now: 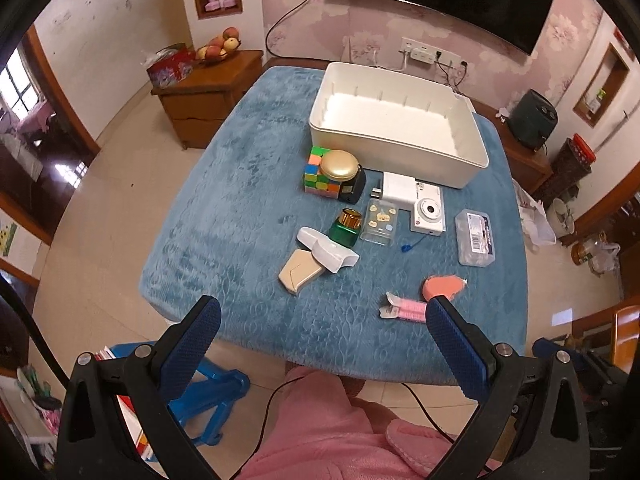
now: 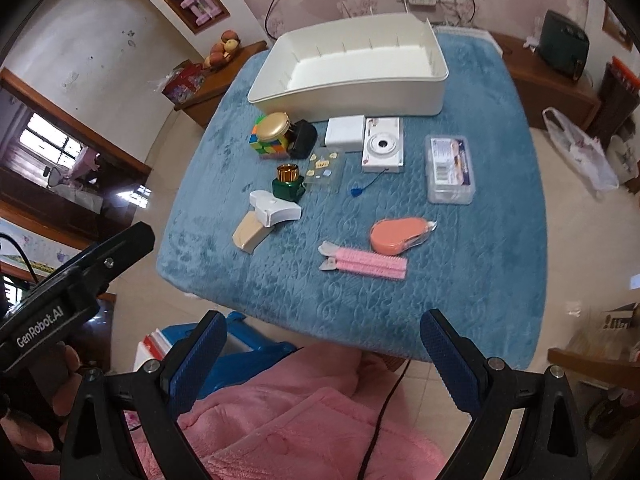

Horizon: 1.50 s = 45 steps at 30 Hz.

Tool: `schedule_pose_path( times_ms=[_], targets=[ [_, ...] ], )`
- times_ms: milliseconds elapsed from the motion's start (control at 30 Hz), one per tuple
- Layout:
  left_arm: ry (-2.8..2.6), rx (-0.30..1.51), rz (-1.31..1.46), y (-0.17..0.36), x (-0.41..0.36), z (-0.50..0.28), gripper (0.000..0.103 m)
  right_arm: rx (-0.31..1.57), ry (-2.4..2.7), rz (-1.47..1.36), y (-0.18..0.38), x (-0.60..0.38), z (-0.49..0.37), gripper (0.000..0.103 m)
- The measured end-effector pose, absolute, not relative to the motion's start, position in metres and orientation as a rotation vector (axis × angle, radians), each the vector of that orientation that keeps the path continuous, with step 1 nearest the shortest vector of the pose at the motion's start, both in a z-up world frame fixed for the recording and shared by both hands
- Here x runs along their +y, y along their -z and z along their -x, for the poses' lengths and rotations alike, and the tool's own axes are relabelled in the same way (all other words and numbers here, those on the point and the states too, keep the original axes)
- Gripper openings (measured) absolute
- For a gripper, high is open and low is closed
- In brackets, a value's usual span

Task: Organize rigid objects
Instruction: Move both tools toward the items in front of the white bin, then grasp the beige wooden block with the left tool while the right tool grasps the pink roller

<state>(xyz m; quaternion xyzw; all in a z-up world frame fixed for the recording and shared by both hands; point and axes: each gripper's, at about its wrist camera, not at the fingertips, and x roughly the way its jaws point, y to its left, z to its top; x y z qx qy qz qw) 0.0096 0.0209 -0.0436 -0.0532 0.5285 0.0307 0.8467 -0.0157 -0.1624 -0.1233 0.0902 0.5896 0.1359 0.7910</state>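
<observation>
An empty white bin [image 1: 400, 148] [image 2: 352, 92] stands at the far side of a blue-covered table [image 1: 240, 200] [image 2: 480, 260]. In front of it lie a colour cube [image 1: 316, 174] [image 2: 266, 146], a gold-lidded jar [image 1: 340, 166] [image 2: 274, 126], a white camera [image 1: 428, 216] [image 2: 382, 150], a green bottle [image 1: 346, 228] [image 2: 288, 184], a clear box [image 1: 476, 238] [image 2: 450, 170], a pink hair clip [image 1: 404, 310] [image 2: 364, 262] and an orange case [image 1: 442, 286] [image 2: 394, 236]. My left gripper [image 1: 324, 312] and right gripper [image 2: 324, 328] are open and empty, above the near table edge.
A white and beige gadget [image 1: 316, 260] [image 2: 266, 218], a sticker card [image 1: 378, 222] [image 2: 324, 170] and a white charger [image 1: 400, 192] [image 2: 346, 132] also lie on the table. A blue stool [image 1: 208, 392] stands below. A wooden cabinet [image 1: 208, 88] with fruit stands far left.
</observation>
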Motion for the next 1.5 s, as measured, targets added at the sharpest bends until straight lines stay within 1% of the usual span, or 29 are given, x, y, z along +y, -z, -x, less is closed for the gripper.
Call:
schedule_pose_path(
  times_ms=[300, 567, 733, 933, 1033, 1167, 1300, 1367, 1433, 1500],
  targets=[
    [-0.035, 1.175, 0.114, 0.054, 0.021, -0.026, 0.102, 1.332, -0.305, -0.303, 0.136, -0.173, -0.002, 0.098],
    [0.006, 1.22, 0.061, 0.063, 0.025, -0.051, 0.102, 1.38, -0.232, -0.515, 0.154, -0.19, -0.024, 0.098],
    [0.05, 1.294, 0.014, 0.078, 0.029, -0.075, 0.102, 1.424, -0.161, -0.691, 0.174, -0.197, -0.037, 0.098],
    [0.125, 1.431, -0.028, 0.106, 0.031, -0.103, 0.102, 1.471, -0.047, -0.907, 0.199, -0.206, -0.047, 0.098],
    [0.158, 1.497, -0.064, 0.121, 0.031, -0.116, 0.102, 1.491, 0.008, -1.007, 0.214, -0.207, -0.05, 0.093],
    [0.181, 1.59, -0.102, 0.144, 0.034, -0.131, 0.102, 1.523, 0.087, -1.123, 0.235, -0.205, -0.052, 0.093],
    [0.201, 1.675, -0.147, 0.169, 0.037, -0.145, 0.1, 1.545, 0.165, -1.168, 0.247, -0.203, -0.055, 0.093],
    [0.206, 1.707, -0.144, 0.18, 0.039, -0.15, 0.1, 1.553, 0.206, -1.19, 0.253, -0.201, -0.057, 0.089],
    [0.212, 1.742, -0.149, 0.191, 0.042, -0.155, 0.1, 1.557, 0.24, -1.22, 0.26, -0.199, -0.058, 0.088],
    [0.219, 1.78, -0.159, 0.204, 0.043, -0.158, 0.1, 1.561, 0.274, -1.242, 0.267, -0.197, -0.059, 0.083]
  ],
)
